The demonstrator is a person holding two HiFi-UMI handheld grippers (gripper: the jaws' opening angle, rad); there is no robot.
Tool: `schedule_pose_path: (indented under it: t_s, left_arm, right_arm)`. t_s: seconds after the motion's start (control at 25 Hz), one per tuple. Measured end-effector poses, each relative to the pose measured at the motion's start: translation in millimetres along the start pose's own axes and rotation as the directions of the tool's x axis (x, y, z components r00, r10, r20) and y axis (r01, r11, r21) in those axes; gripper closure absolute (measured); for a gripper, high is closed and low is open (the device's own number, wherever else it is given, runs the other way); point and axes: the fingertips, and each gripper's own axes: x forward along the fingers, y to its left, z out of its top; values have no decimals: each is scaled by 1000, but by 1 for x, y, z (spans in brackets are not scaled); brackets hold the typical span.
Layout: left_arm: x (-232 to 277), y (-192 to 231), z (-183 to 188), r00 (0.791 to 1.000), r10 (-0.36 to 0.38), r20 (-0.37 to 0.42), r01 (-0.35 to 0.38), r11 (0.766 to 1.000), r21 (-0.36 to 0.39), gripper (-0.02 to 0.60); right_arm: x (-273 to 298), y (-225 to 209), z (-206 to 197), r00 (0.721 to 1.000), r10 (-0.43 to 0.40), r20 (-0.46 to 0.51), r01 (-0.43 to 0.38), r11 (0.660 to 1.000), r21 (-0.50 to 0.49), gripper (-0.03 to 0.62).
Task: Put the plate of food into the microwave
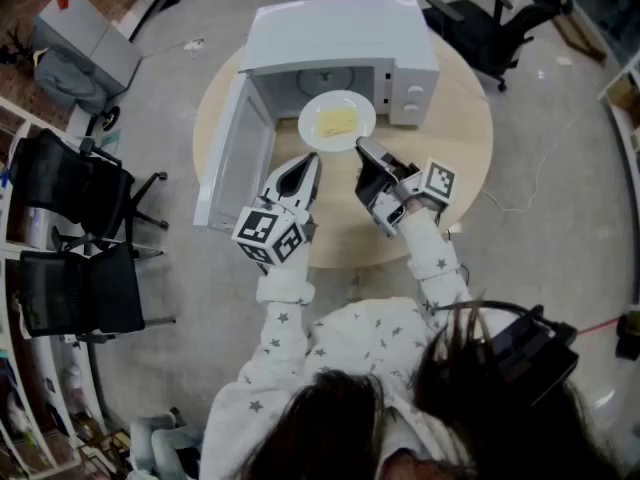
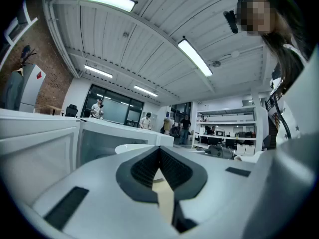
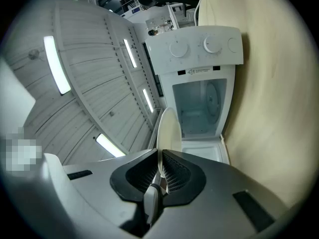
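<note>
A white plate (image 1: pixel 337 121) with a yellow slab of food hangs level just in front of the open white microwave (image 1: pixel 340 48), its far edge at the mouth of the cavity. My right gripper (image 1: pixel 362 147) is shut on the plate's near right rim. In the right gripper view the plate (image 3: pixel 168 128) shows edge-on, pinched between the jaws (image 3: pixel 159 164), with the microwave cavity (image 3: pixel 202 103) straight beyond. My left gripper (image 1: pixel 312 160) hovers just below the plate's near left rim, shut and holding nothing. Its own view shows the plate (image 2: pixel 130 148) ahead of the jaws (image 2: pixel 160 152).
The microwave door (image 1: pixel 235 153) is swung wide open to the left, close beside my left gripper. The microwave stands on a round wooden table (image 1: pixel 455 143). Black office chairs stand at the left (image 1: pixel 85 193) and back right (image 1: pixel 490 23).
</note>
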Motion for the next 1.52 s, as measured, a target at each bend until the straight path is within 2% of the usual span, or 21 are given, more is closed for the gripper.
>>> schedule_pose_path:
  t_s: [0.44, 0.64, 0.8, 1.04, 1.52]
  left_arm:
    - [43, 37, -17, 999, 13, -41, -15, 999, -34, 586]
    - [63, 57, -28, 998, -10, -66, 7, 999, -48, 586]
    - [81, 73, -37, 996, -40, -80, 35, 997, -64, 586]
    - [102, 87, -54, 988, -92, -122, 82, 993, -83, 586]
    - [127, 119, -80, 979, -126, -157, 105, 985, -139, 586]
  right_arm:
    - [38, -41, 43, 999, -35, -20, 35, 999, 26, 571]
    - [66, -64, 61, 999, -43, 7, 42, 999, 30, 571]
    - [85, -83, 68, 997, -76, 22, 75, 997, 19, 571]
    - [98, -114, 81, 986, -138, 96, 133, 989, 61, 571]
    - [118, -157, 100, 958, -242, 155, 231, 969, 86, 571]
